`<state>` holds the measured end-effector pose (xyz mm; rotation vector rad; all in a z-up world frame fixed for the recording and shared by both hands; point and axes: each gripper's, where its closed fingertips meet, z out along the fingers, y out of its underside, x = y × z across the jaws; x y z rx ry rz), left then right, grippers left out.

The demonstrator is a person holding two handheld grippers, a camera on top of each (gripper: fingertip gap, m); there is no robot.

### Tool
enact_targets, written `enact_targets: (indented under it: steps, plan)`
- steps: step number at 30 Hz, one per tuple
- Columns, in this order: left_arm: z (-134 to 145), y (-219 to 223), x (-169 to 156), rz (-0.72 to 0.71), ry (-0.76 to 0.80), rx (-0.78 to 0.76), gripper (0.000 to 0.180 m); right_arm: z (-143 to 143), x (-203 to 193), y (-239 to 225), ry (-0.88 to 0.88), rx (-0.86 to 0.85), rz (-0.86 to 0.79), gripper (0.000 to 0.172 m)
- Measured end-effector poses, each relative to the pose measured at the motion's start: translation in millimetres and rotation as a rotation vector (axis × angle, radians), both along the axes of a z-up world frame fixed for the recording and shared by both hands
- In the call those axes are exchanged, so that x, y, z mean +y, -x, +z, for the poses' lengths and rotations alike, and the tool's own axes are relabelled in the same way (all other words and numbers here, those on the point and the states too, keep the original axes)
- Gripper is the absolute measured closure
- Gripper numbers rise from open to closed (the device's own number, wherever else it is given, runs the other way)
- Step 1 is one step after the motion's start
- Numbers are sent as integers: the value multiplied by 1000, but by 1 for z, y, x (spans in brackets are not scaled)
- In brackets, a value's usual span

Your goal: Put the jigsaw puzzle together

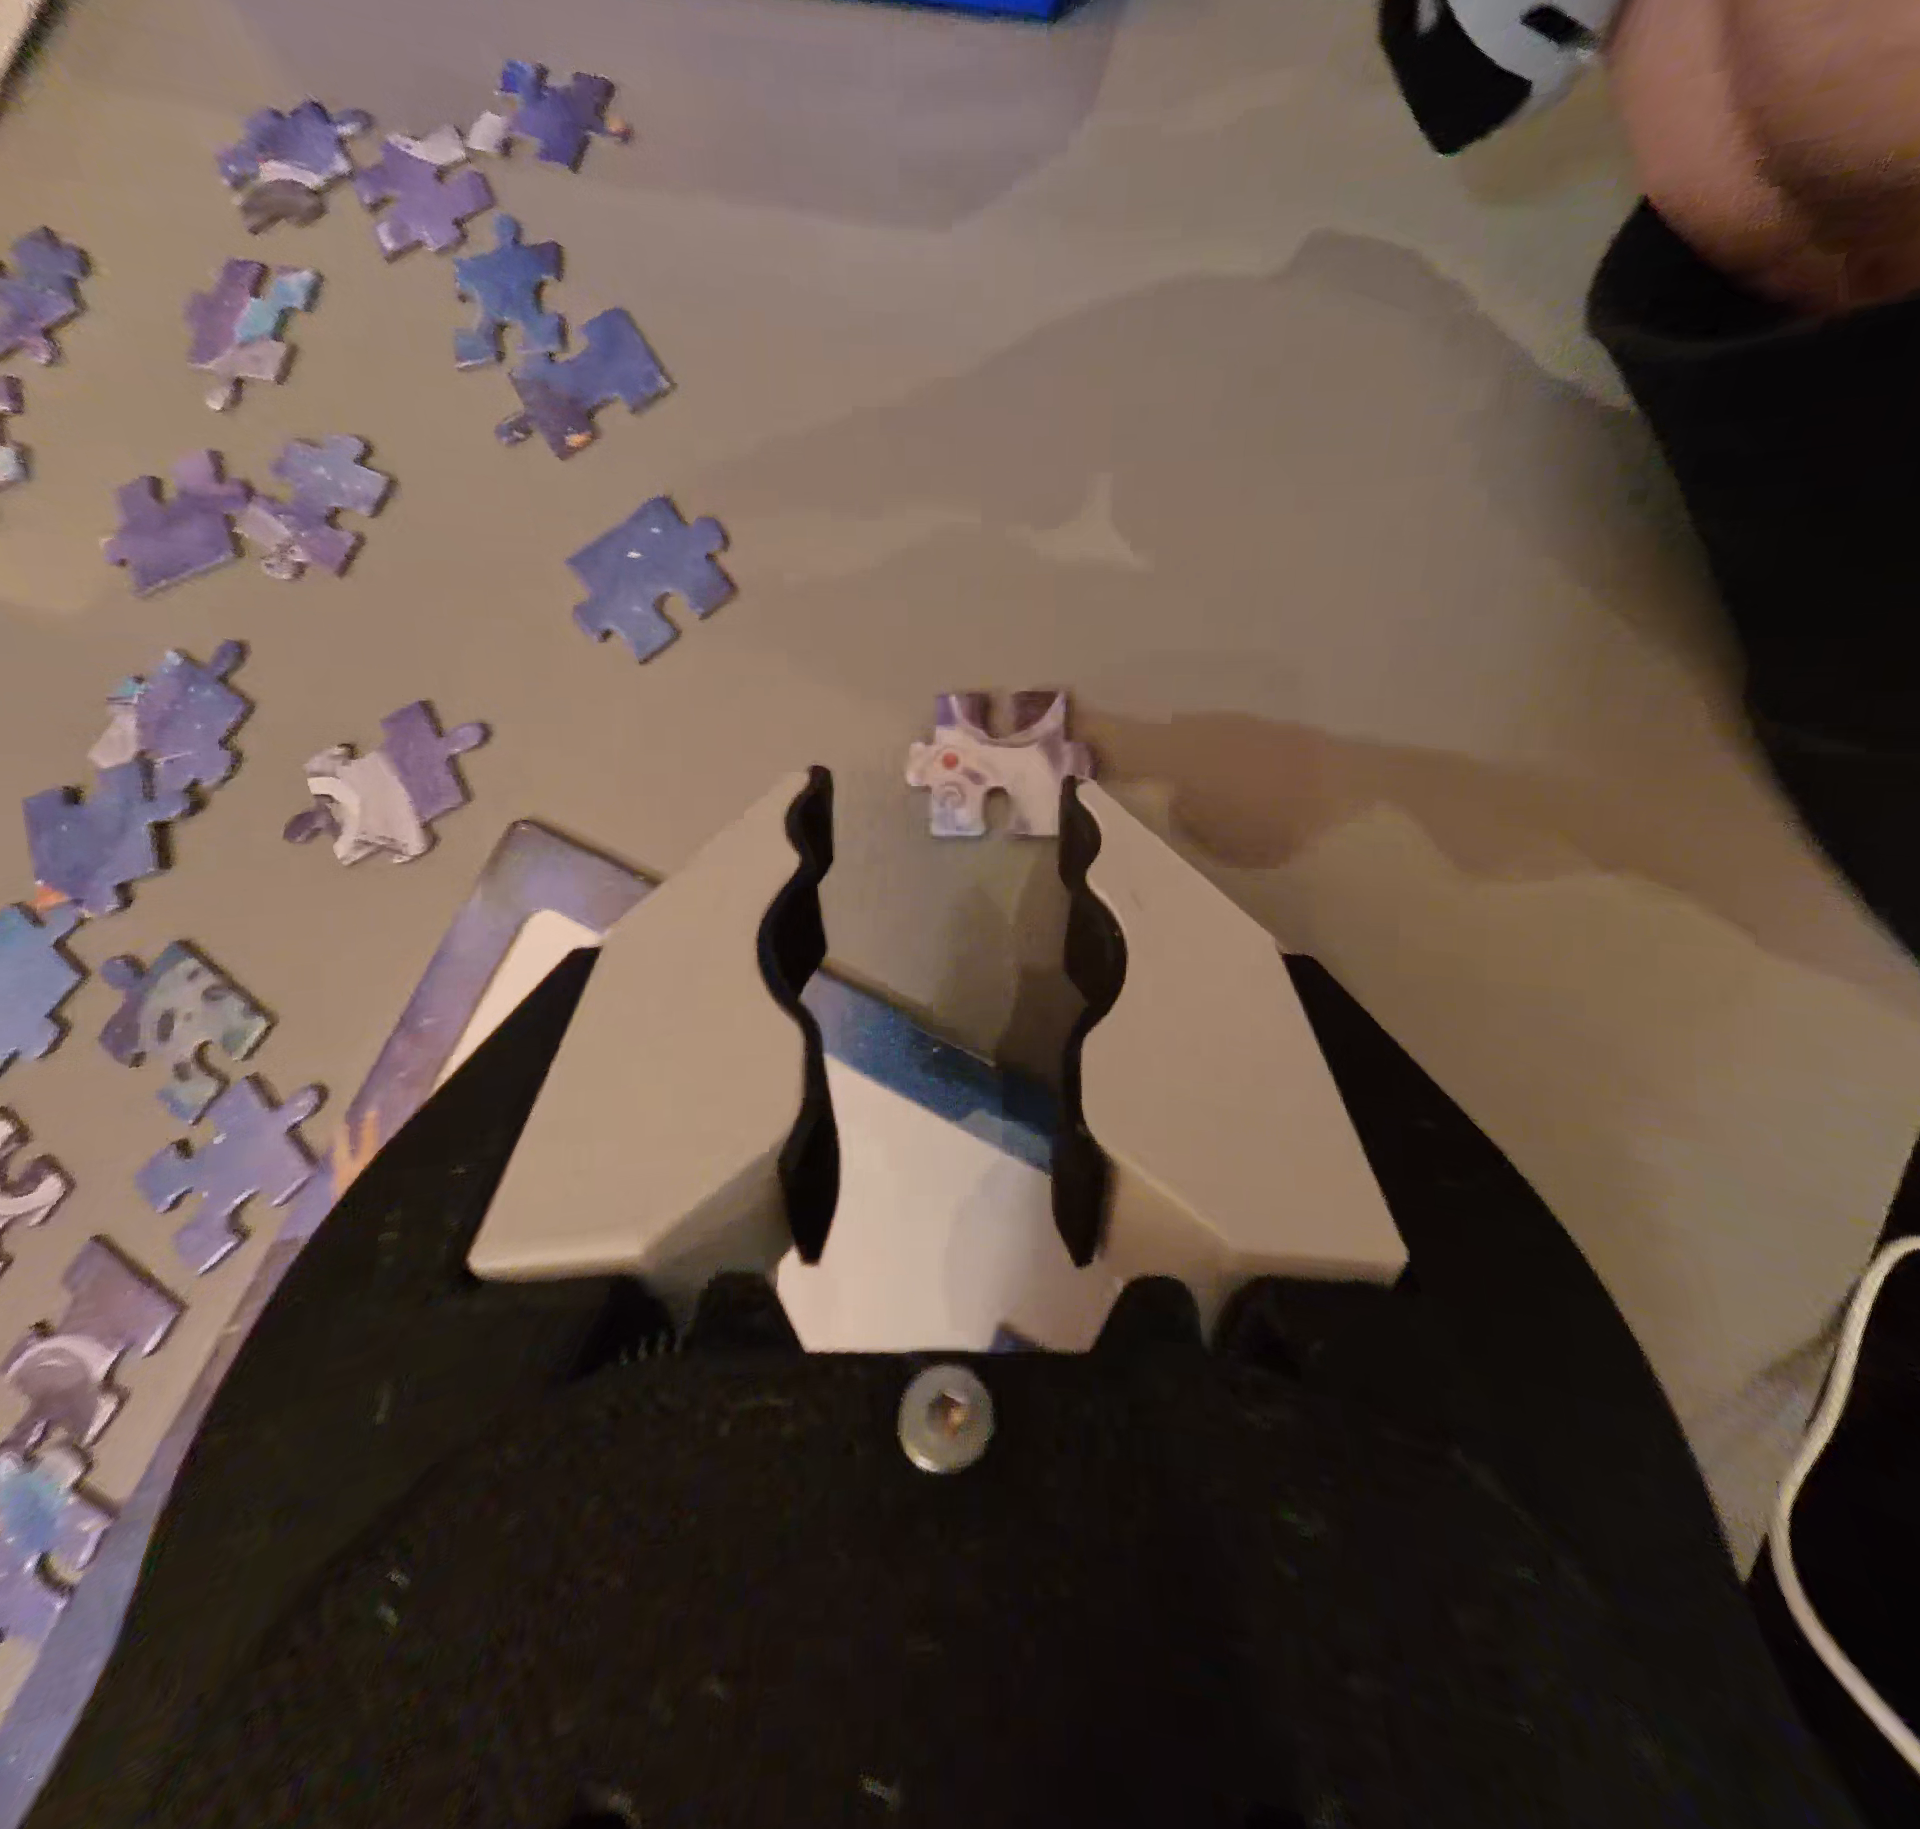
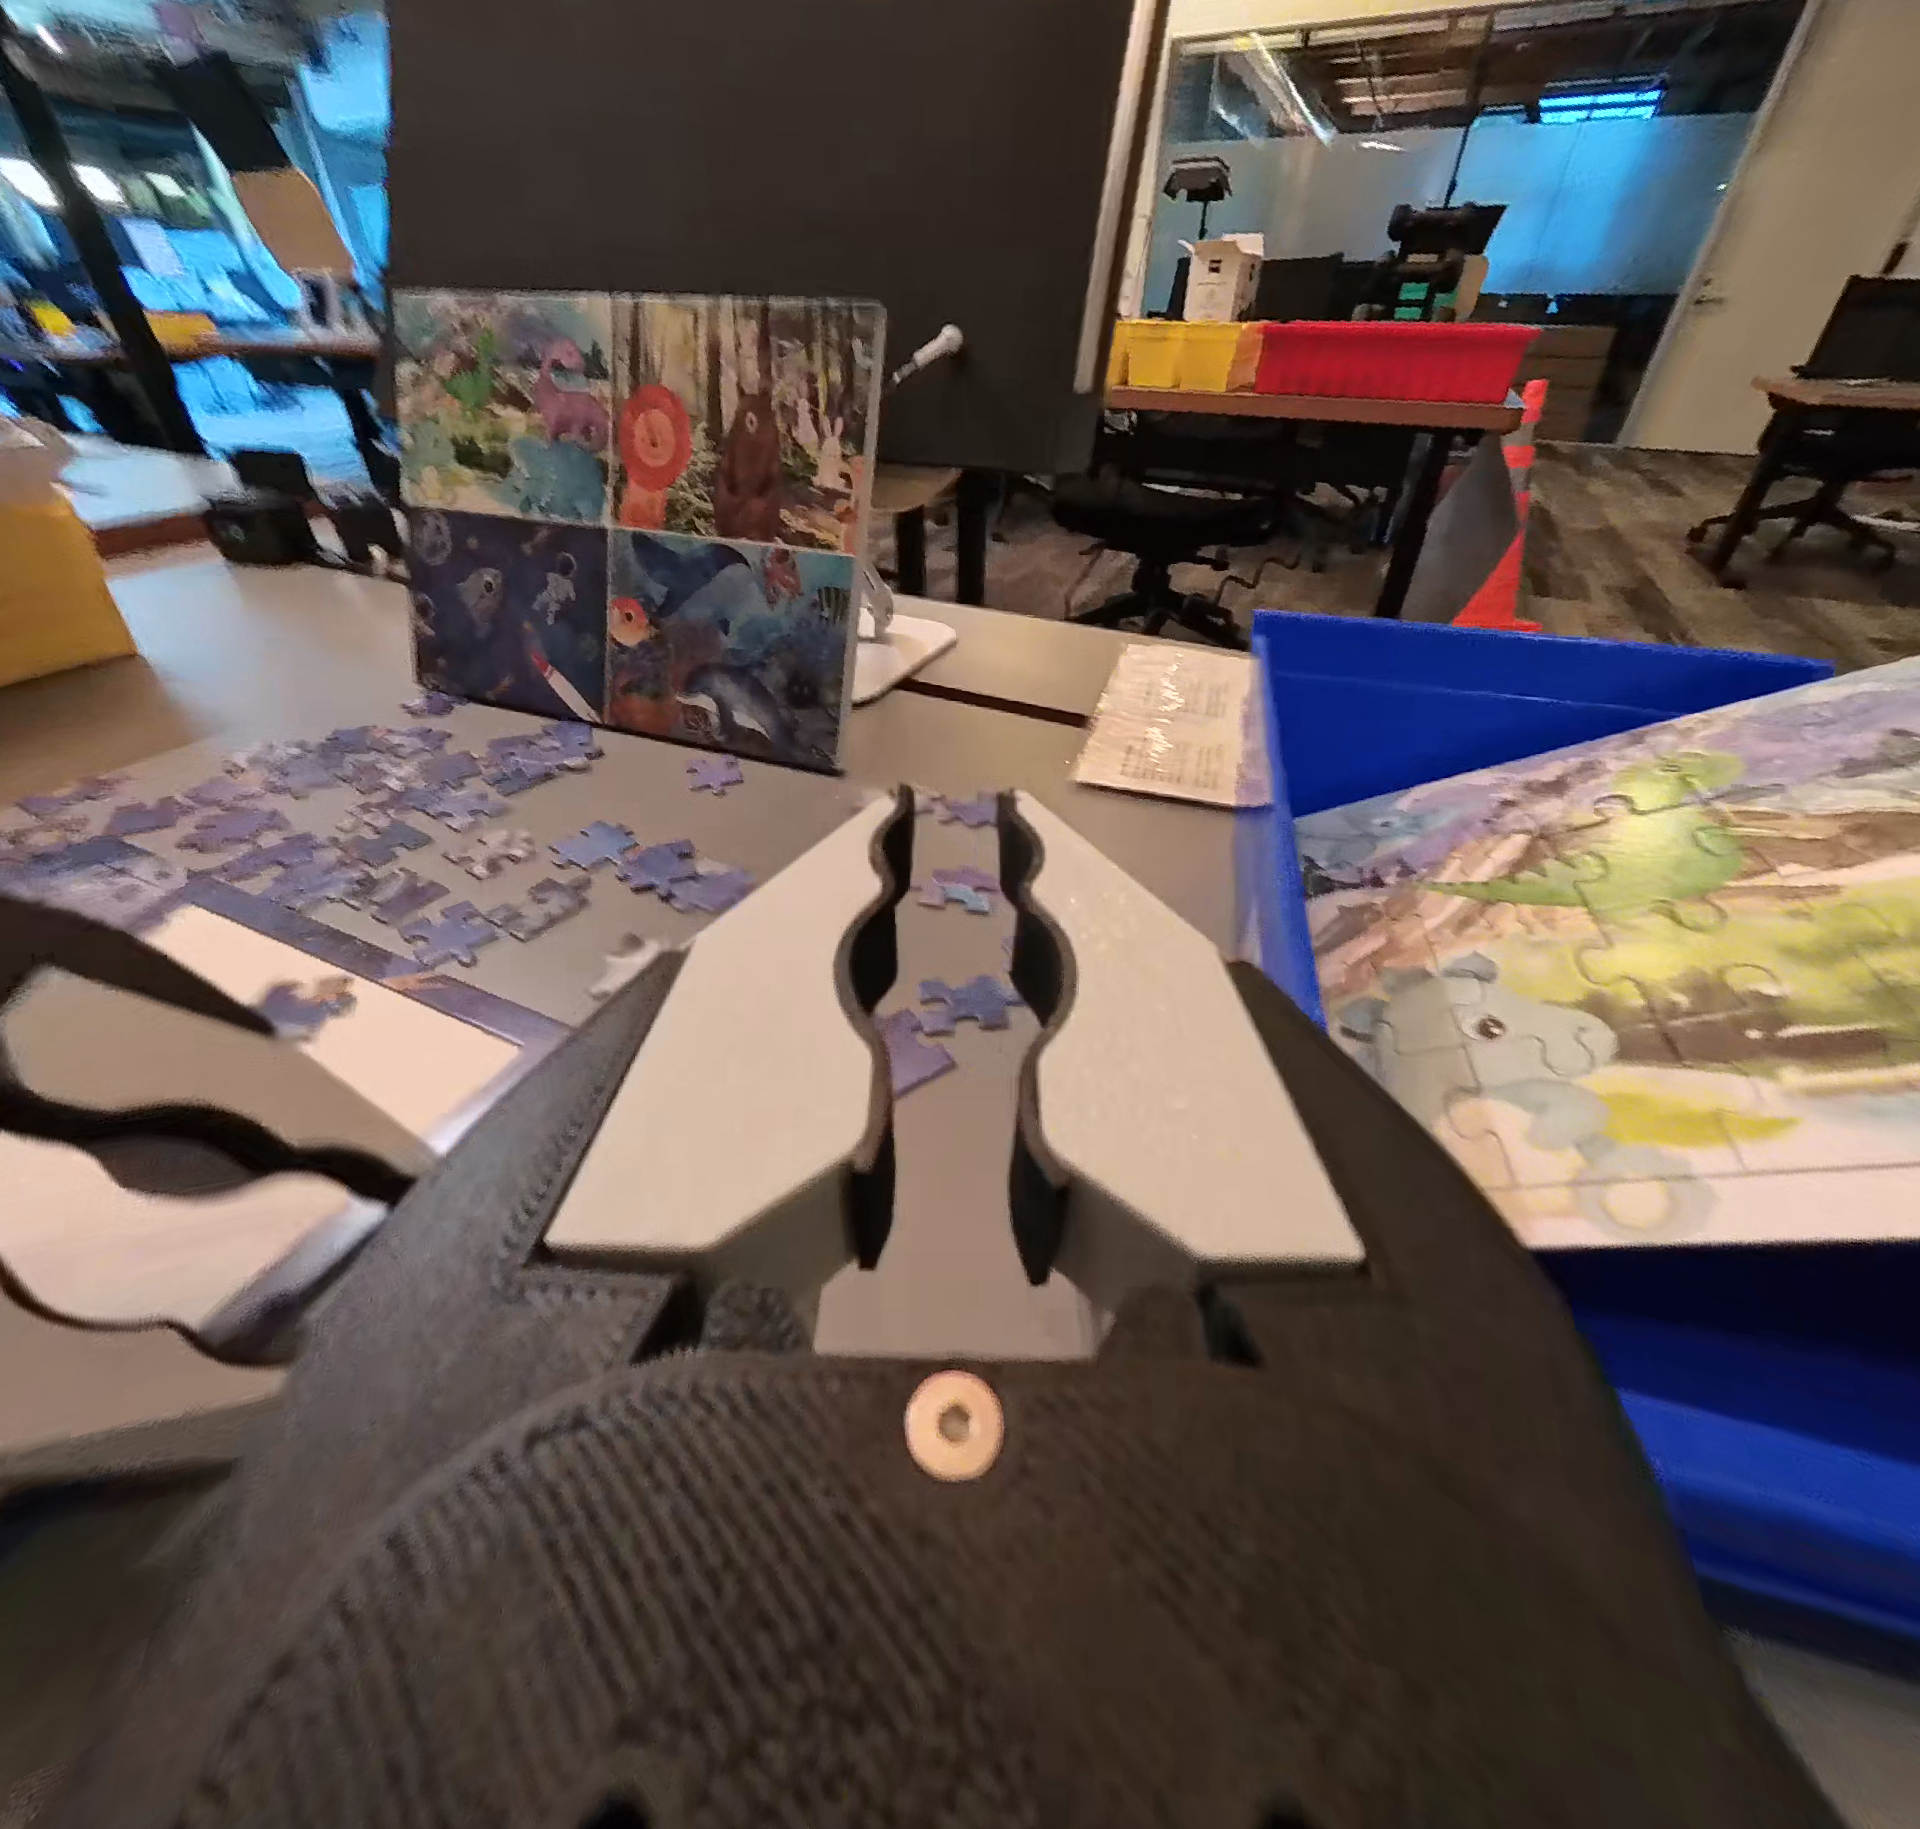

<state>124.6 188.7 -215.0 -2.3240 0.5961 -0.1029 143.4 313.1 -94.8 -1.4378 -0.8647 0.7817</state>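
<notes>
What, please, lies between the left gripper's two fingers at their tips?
In the left wrist view, the left gripper stands open with mostly bare grey table between; a white-and-purple puzzle piece lies against the right fingertip.

A grey table [image 2: 1039,699] carries many loose blue-purple puzzle pieces [image 1: 416,181], scattered near a puzzle frame [image 1: 540,870] with a white inside. At the far side a picture box [image 2: 634,522] with four painted scenes stands upright, and beside it lies a wrapped sheet [image 2: 1169,725]. A blue bin [image 2: 1455,719] holds a tilted dinosaur puzzle [image 2: 1621,969]; behind are a chair [image 2: 1164,522] and, it seems, red and yellow bins [image 2: 1382,356] on another table.
</notes>
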Motion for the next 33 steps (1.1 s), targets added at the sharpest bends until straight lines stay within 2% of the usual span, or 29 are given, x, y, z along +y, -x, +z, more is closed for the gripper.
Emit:
enact_targets:
  steps: [4,10,15,18,20,21,23,25,30,33]
  plan:
    - [22,42,-4,63,-37,-48,131,-12,0,5,-29,-96,-16,157]
    - [57,166,-12,205,-133,-116,130,-17,-4,10,-48,-122,-10,160]
    - [75,265,-32,304,-214,-60,146,-34,4,10,-85,-218,-71,164]
    - [79,316,-44,403,-247,-25,153,-31,7,11,-197,-247,-127,172]
    - [79,330,-52,425,-275,-83,175,-28,6,12,-264,-245,-153,172]
    - [79,327,-57,391,-284,-130,180,-29,5,14,-271,-253,-156,172]
    - [75,335,-66,401,-291,-145,180,-35,6,18,-268,-280,-166,172]
    - [70,353,-73,445,-308,-95,180,-40,7,22,-241,-288,-187,172]
    - [50,380,-88,509,-229,41,180,-27,-16,51,-84,-51,-144,172]
    - [52,404,-98,597,-237,127,180,-40,-24,73,-94,-138,-99,172]
